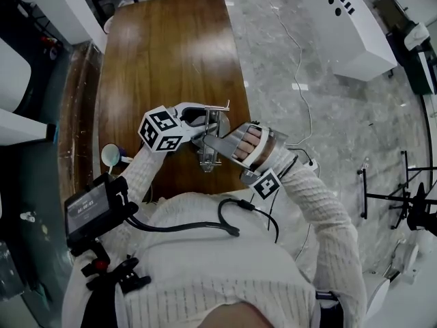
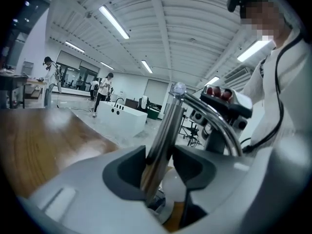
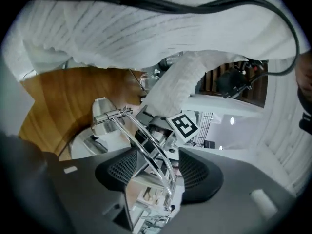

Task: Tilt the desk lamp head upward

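Note:
A chrome desk lamp (image 1: 208, 145) stands near the front edge of the wooden table (image 1: 171, 46). My left gripper (image 1: 202, 123) reaches in from the left and my right gripper (image 1: 222, 144) from the right. In the left gripper view the lamp's upright pole (image 2: 163, 140) runs between the jaws of the left gripper (image 2: 161, 167); it lies by the left pad, with a gap to the right pad. In the right gripper view the curved chrome arm (image 3: 146, 140) and the mirror-like lamp head (image 3: 141, 199) lie between the wide-open jaws of the right gripper (image 3: 158, 172), and neither pad presses on them.
A white cup (image 1: 111, 154) stands at the table's left edge, near my left forearm. A large white unit (image 1: 348, 19) sits on the floor at the back right, and a black stand (image 1: 403, 197) at the right. A cable trails across the floor (image 1: 300, 67).

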